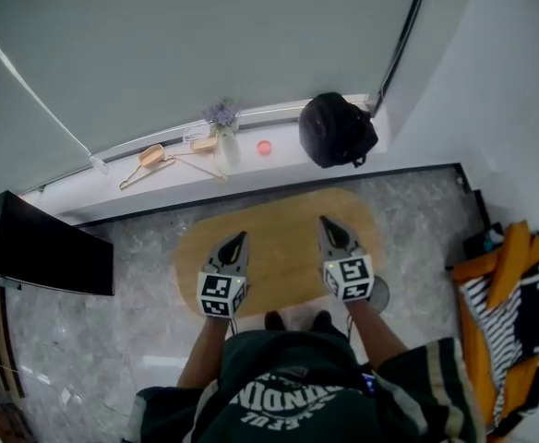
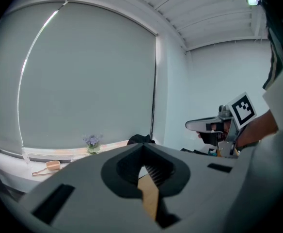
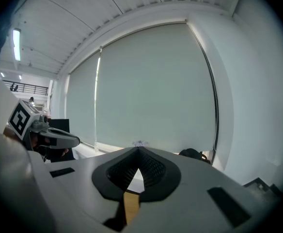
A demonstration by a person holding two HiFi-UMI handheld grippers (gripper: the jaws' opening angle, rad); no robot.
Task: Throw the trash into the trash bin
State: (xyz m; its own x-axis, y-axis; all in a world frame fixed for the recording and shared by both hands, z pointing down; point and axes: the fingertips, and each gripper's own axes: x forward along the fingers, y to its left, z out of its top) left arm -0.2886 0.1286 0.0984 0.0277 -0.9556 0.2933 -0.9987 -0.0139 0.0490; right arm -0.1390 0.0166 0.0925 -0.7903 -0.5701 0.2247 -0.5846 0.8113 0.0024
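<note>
I hold both grippers up over an oval wooden table (image 1: 279, 247). My left gripper (image 1: 240, 237) is shut, its jaws meeting at the tip with nothing between them (image 2: 142, 152). My right gripper (image 1: 326, 221) is also shut and empty (image 3: 138, 152). They point about level toward the window, side by side and apart. Each shows in the other's view: the right gripper (image 2: 214, 125) and the left gripper (image 3: 54, 139). No trash shows on the table or in either gripper. A grey round thing (image 1: 379, 293) sits below my right hand; I cannot tell what it is.
On the window sill (image 1: 85, 187) lie a black backpack (image 1: 336, 129), a vase of purple flowers (image 1: 223, 127), a wooden scoop (image 1: 151, 155) and a small red thing (image 1: 264, 148). A black screen (image 1: 48, 247) stands at the left, orange and striped cloth (image 1: 509, 321) at the right.
</note>
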